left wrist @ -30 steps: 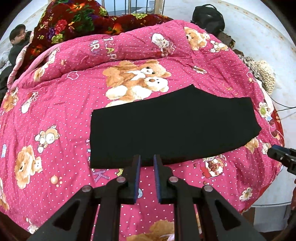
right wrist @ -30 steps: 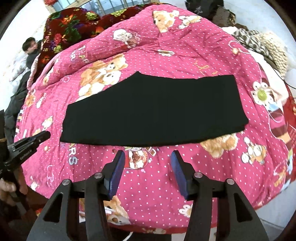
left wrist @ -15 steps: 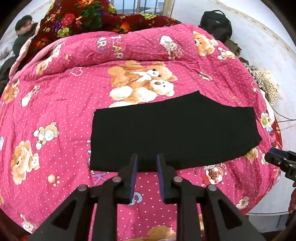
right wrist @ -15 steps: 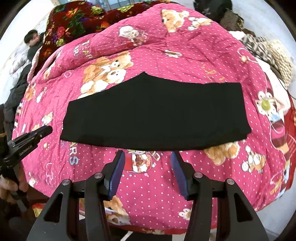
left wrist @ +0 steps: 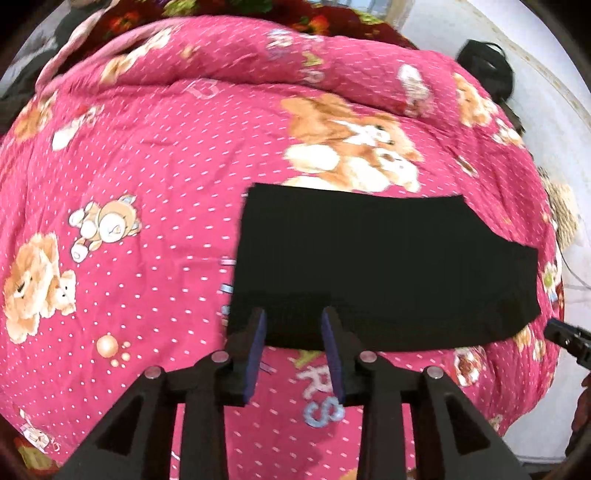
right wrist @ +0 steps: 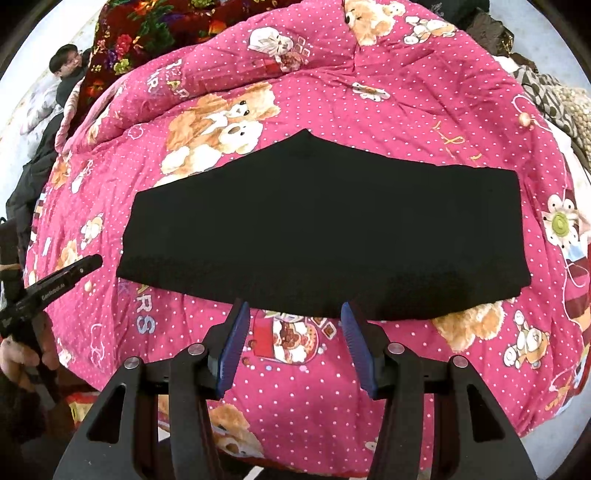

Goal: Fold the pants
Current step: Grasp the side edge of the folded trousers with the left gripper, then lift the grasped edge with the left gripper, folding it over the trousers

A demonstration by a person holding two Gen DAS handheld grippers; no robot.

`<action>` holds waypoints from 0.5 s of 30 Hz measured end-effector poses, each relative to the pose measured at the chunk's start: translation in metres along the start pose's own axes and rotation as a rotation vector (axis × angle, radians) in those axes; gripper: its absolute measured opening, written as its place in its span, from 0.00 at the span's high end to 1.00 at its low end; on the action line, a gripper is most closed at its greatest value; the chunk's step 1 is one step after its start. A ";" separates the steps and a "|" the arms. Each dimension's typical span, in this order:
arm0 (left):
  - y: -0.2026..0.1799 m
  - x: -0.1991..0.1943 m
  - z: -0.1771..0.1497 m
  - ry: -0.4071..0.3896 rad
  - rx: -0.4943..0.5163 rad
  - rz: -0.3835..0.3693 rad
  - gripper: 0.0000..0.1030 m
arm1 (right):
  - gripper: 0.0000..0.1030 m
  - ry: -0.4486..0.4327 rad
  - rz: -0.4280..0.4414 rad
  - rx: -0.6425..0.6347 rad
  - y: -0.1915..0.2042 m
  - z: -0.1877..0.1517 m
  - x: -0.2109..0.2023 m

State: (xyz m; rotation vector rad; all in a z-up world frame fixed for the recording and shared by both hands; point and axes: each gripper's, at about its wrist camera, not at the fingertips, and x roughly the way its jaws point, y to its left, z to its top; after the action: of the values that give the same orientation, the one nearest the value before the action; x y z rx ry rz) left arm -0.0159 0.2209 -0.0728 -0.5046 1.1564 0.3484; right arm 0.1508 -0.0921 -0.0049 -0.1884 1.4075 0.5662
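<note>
The black pants [right wrist: 317, 229] lie flat, folded lengthwise, on a pink teddy-bear quilt [right wrist: 369, 92]. In the left wrist view the pants [left wrist: 388, 266] fill the middle right. My left gripper [left wrist: 293, 314] hangs over their near left corner, its jaws opening, with the cloth edge below the tips and nothing pinched. My right gripper [right wrist: 293, 308] stands open at the pants' near edge, close to the middle, and holds nothing. The left gripper [right wrist: 55, 282] shows at the left of the right wrist view, held by a hand [right wrist: 22, 362].
The quilt [left wrist: 147, 184] covers a bed. A dark floral blanket [right wrist: 140, 33] lies at the head. A person [right wrist: 66, 62] lies at the far left. A black bag [left wrist: 487, 70] and knitted cloth [right wrist: 569, 103] sit past the bed's right side.
My left gripper has moved left and down to the pants' near left corner, and its jaws have widened. My right gripper has come closer to the pants' near edge, its opening unchanged.
</note>
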 end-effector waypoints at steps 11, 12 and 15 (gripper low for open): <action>0.047 0.060 0.017 0.060 -0.096 -0.066 0.62 | 0.50 0.079 -0.017 -0.031 0.018 0.015 0.038; 0.051 0.065 0.019 0.065 -0.109 -0.079 0.62 | 0.50 0.090 -0.017 -0.038 0.021 0.014 0.041; 0.058 0.081 0.023 0.077 -0.125 -0.109 0.60 | 0.50 0.110 -0.024 -0.037 0.022 0.013 0.046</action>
State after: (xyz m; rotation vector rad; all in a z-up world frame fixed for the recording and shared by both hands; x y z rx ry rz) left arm 0.0018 0.2825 -0.1523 -0.6928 1.1815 0.3103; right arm 0.1543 -0.0549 -0.0428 -0.2690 1.5005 0.5691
